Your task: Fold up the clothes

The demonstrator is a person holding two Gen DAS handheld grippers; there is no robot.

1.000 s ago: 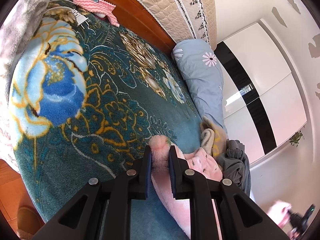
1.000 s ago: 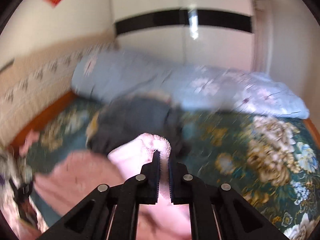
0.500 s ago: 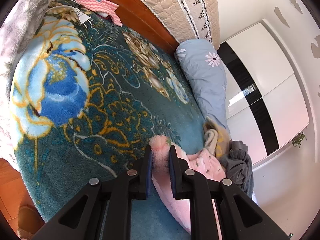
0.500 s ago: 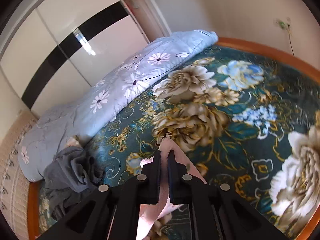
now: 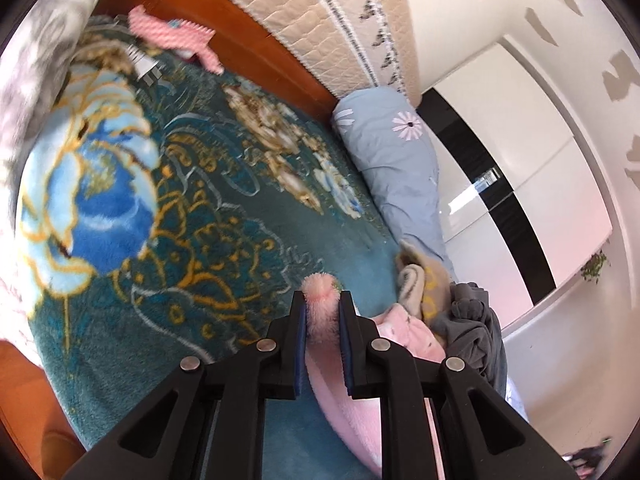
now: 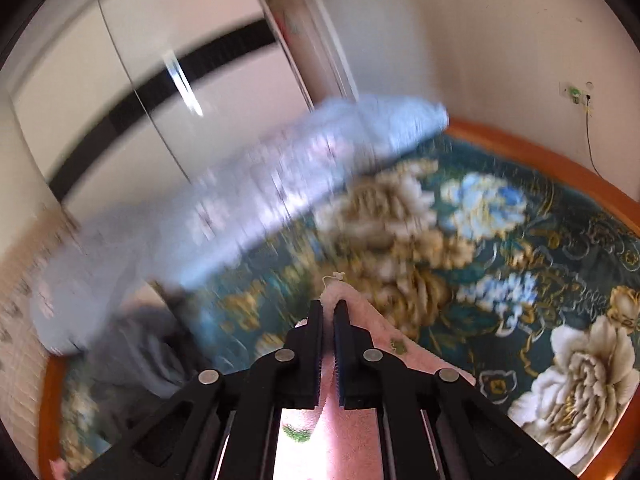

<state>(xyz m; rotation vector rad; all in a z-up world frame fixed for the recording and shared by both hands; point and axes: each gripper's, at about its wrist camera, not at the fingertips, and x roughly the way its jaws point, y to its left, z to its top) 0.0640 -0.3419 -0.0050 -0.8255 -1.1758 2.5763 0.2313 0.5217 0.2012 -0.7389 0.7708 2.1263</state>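
A fluffy pink garment (image 5: 352,408) hangs over a bed covered by a teal floral blanket (image 5: 180,240). My left gripper (image 5: 322,300) is shut on one fuzzy pink edge of it, held above the blanket. My right gripper (image 6: 328,308) is shut on another edge of the same pink garment (image 6: 372,332), which spreads below the fingers; a small white thread sticks out at its tip. The right wrist view is motion-blurred.
A pile of clothes, beige (image 5: 420,280) and grey (image 5: 472,328), lies by a rolled light-blue floral quilt (image 5: 396,168) along the wardrobe side. A pink striped cloth (image 5: 176,36) and a white plug (image 5: 146,66) lie near the headboard. The bed's wooden rim (image 6: 540,160) borders the blanket.
The right gripper has swung fast across the bed with the pink garment, away from the grey pile toward the far corner. The left gripper has held its grip and shifted slightly.
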